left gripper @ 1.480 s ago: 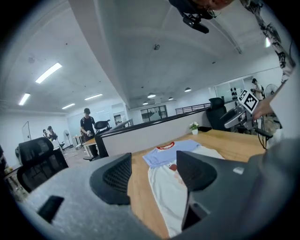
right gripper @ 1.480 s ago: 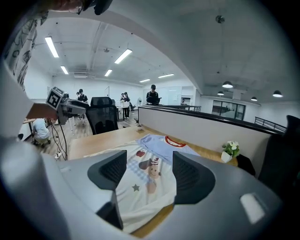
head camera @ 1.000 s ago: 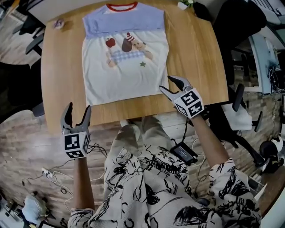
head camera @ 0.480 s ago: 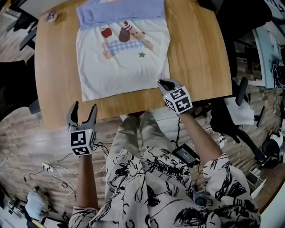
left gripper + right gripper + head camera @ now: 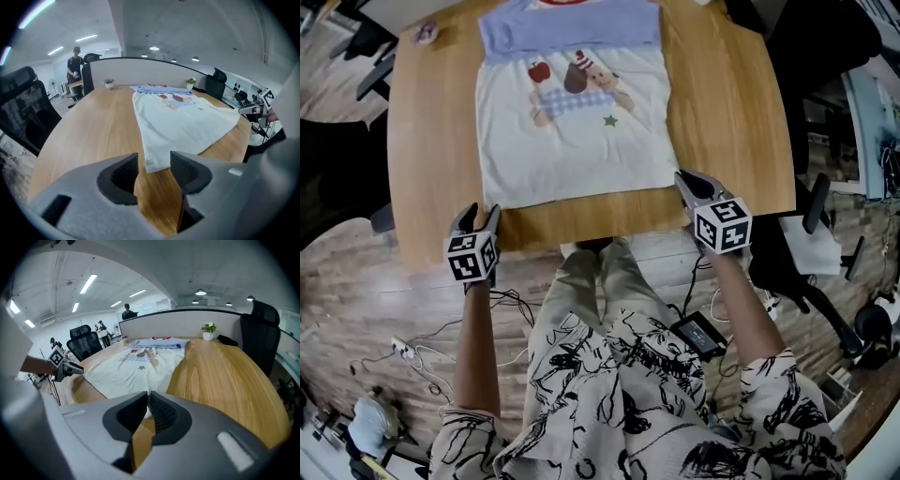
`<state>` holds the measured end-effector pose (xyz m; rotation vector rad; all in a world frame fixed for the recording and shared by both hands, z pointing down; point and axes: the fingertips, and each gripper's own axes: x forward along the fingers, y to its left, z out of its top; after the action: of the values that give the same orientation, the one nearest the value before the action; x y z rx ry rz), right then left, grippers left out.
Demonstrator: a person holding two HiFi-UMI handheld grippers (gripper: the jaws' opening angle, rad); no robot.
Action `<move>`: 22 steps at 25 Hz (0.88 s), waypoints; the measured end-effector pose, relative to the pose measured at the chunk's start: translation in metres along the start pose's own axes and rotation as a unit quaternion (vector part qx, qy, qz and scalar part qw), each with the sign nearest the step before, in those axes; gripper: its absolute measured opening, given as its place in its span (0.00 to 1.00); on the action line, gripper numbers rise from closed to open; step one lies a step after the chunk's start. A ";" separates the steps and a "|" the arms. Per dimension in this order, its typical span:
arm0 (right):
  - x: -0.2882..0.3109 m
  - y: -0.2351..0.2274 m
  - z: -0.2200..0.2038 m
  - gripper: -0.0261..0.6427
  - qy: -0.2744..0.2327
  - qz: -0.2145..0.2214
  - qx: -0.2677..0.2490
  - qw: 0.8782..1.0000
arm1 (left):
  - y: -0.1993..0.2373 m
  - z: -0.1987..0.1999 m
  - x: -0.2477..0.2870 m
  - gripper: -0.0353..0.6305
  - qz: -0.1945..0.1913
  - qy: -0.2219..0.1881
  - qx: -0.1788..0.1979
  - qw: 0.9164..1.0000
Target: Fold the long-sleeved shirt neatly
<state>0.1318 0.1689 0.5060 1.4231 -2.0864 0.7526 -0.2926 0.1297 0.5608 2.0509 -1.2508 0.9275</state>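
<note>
The shirt point(image 5: 577, 141) lies flat on the wooden table point(image 5: 722, 112): white body, blue yoke, cartoon print, no sleeves showing. My left gripper point(image 5: 478, 216) sits at the near left hem corner. Its jaws have just been closing, but a gap remains, and in the left gripper view point(image 5: 154, 161) the shirt point(image 5: 183, 122) has its corner just beyond the tips, not pressed. My right gripper point(image 5: 686, 181) is at the near right hem corner. Its jaws have just been closing too, and in the right gripper view point(image 5: 148, 401) white cloth of the shirt point(image 5: 136, 369) shows pinched between the pads.
A small potted plant point(image 5: 208, 331) stands at the table's far edge, and a small object point(image 5: 425, 33) lies at the far left corner. Black office chairs point(image 5: 260, 333) stand around the table. Cables point(image 5: 422, 356) trail on the floor by my legs. People stand far off.
The left gripper came forward from below the table edge to the shirt's left hem corner and its jaws narrowed. The right gripper closed at the right hem corner.
</note>
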 end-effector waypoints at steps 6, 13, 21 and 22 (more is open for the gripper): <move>-0.022 -0.037 -0.017 0.09 -0.007 -0.026 0.052 0.998 | 0.006 -0.004 0.011 0.31 0.011 0.034 -0.010 0.999; -0.012 -0.046 -0.054 0.09 0.012 -0.012 0.118 0.993 | -0.004 -0.005 0.010 0.10 -0.003 0.040 -0.037 0.999; -0.016 -0.046 -0.069 0.09 0.040 0.004 0.109 0.993 | -0.013 -0.023 -0.015 0.10 -0.028 0.039 -0.067 0.997; -0.021 -0.045 -0.070 0.09 0.043 0.008 0.108 0.993 | -0.017 -0.025 -0.021 0.10 -0.034 0.036 -0.073 0.996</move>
<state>0.1875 0.2172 0.5500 1.4601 -2.0014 1.0538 -0.2912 0.1660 0.5569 1.9166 -1.1691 0.8459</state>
